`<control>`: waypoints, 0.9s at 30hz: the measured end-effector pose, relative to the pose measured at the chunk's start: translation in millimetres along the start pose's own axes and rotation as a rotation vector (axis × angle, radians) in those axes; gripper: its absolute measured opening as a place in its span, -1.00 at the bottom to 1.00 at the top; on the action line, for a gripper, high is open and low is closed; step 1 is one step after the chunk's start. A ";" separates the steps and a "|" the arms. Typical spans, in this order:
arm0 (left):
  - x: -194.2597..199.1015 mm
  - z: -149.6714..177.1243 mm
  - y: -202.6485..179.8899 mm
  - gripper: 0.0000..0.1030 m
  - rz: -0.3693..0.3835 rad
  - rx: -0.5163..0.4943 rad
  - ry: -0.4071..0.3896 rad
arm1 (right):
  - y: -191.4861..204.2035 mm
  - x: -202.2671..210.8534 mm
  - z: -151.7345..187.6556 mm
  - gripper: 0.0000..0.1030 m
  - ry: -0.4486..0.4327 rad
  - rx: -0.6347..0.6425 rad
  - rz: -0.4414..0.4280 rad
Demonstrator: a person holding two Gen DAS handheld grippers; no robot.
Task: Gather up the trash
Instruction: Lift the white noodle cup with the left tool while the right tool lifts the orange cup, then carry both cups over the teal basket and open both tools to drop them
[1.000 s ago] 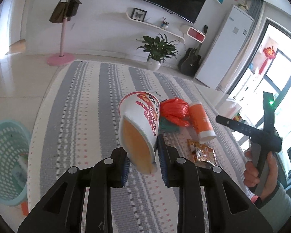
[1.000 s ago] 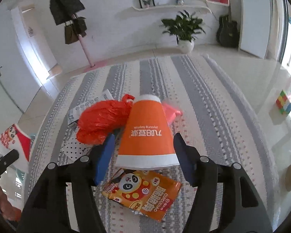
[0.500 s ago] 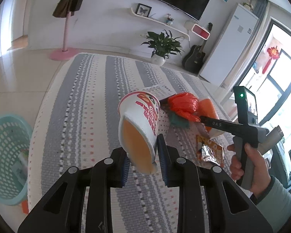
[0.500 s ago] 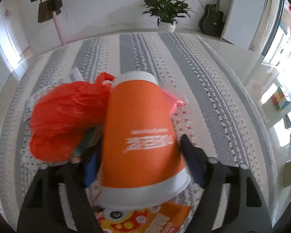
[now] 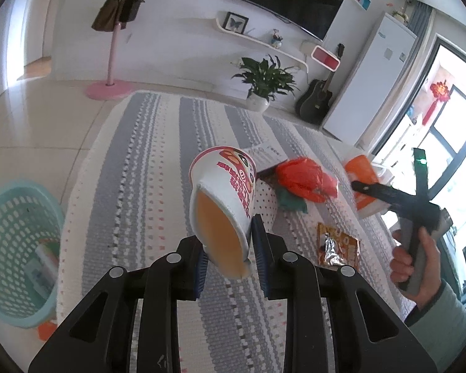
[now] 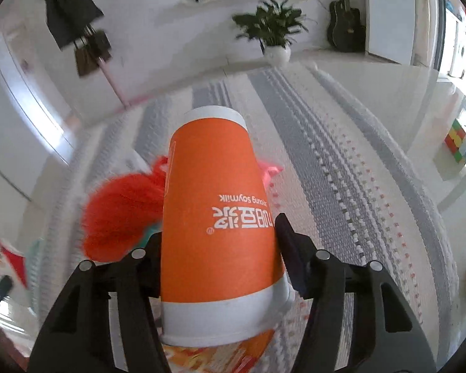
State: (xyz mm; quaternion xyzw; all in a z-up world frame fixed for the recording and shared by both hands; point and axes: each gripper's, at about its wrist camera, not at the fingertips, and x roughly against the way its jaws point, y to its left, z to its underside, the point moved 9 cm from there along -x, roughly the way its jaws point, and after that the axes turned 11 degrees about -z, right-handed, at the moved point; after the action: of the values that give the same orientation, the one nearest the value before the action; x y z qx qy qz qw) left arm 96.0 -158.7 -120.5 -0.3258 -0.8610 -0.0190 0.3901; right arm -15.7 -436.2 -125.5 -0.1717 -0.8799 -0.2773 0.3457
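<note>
My left gripper (image 5: 229, 248) is shut on a white and red noodle cup (image 5: 223, 199), held tilted above the striped table. My right gripper (image 6: 220, 245) is shut on an orange and white paper cup (image 6: 217, 217), lifted off the table; the cup also shows in the left wrist view (image 5: 362, 171) with the right gripper (image 5: 397, 195) around it. A crumpled red plastic bag (image 5: 304, 178) lies on the table and shows in the right wrist view (image 6: 121, 208). An orange snack wrapper (image 5: 337, 244) lies near it.
A teal laundry-style basket (image 5: 18, 248) with trash inside stands on the floor left of the table. A white paper sheet (image 5: 267, 155) and a green scrap (image 5: 290, 199) lie by the red bag. A coat stand (image 5: 111, 46), plant (image 5: 264, 84) and guitar stand beyond.
My right gripper closed on the orange cup and lifted it from the table. The left gripper kept the noodle cup and barely moved.
</note>
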 end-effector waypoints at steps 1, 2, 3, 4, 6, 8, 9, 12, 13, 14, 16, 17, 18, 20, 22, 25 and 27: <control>3.5 -2.1 1.8 -0.52 -0.001 0.002 -0.008 | 8.9 10.7 -2.9 0.07 -0.023 0.006 -0.025; 9.0 -4.8 4.7 -0.52 -0.004 0.003 -0.021 | 15.5 18.5 -4.2 0.07 -0.039 0.006 -0.056; 14.7 -7.4 7.9 -0.52 -0.007 0.005 -0.032 | 23.7 27.0 -5.6 0.07 -0.056 0.002 -0.089; 20.3 -10.1 11.8 -0.52 -0.011 0.008 -0.043 | 32.0 34.0 -6.5 0.07 -0.066 0.000 -0.114; 31.3 -14.6 21.5 -0.52 -0.020 0.016 -0.061 | 52.6 43.9 -9.3 0.07 -0.083 0.011 -0.161; 42.5 -19.1 33.4 -0.52 -0.034 0.024 -0.081 | 77.8 52.5 -12.7 0.07 -0.100 0.040 -0.196; 49.6 -21.7 43.0 -0.52 -0.041 0.034 -0.092 | 96.1 56.9 -13.9 0.07 -0.107 0.067 -0.215; 67.4 -27.7 71.2 -0.52 -0.074 0.058 -0.118 | 141.9 63.7 -16.2 0.07 -0.124 0.144 -0.238; 73.1 -29.6 80.6 -0.52 -0.088 0.064 -0.125 | 152.6 63.6 -16.2 0.07 -0.125 0.157 -0.250; 80.1 -31.8 93.8 -0.52 -0.104 0.072 -0.132 | 172.3 62.9 -16.5 0.07 -0.124 0.180 -0.267; 92.9 -37.0 121.2 -0.52 -0.140 0.091 -0.151 | 202.9 60.6 -15.1 0.07 -0.125 0.220 -0.283; 97.3 -38.7 132.4 -0.52 -0.155 0.102 -0.158 | 222.5 58.3 -13.0 0.07 -0.121 0.240 -0.307; 103.1 -41.3 148.2 -0.52 -0.180 0.121 -0.171 | 242.1 54.9 -10.0 0.07 -0.114 0.258 -0.325; 116.0 -46.2 177.3 -0.52 -0.237 0.159 -0.209 | 276.9 47.3 -2.3 0.07 -0.100 0.301 -0.354; 124.8 -46.8 204.0 -0.52 -0.268 0.201 -0.229 | 314.6 37.3 10.5 0.07 -0.089 0.370 -0.369; 128.8 -45.5 235.8 -0.52 -0.307 0.252 -0.235 | 354.4 20.5 33.5 0.07 -0.038 0.398 -0.429; 126.4 -41.4 257.9 -0.52 -0.317 0.308 -0.226 | 385.9 1.5 50.8 0.07 0.003 0.417 -0.469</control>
State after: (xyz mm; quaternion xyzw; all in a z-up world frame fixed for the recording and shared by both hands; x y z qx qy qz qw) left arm 210.8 101.4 -62.4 -0.1236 -0.9322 0.0880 0.3286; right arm 147.8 -101.3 -12.9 0.1110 -0.9328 -0.1632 0.3015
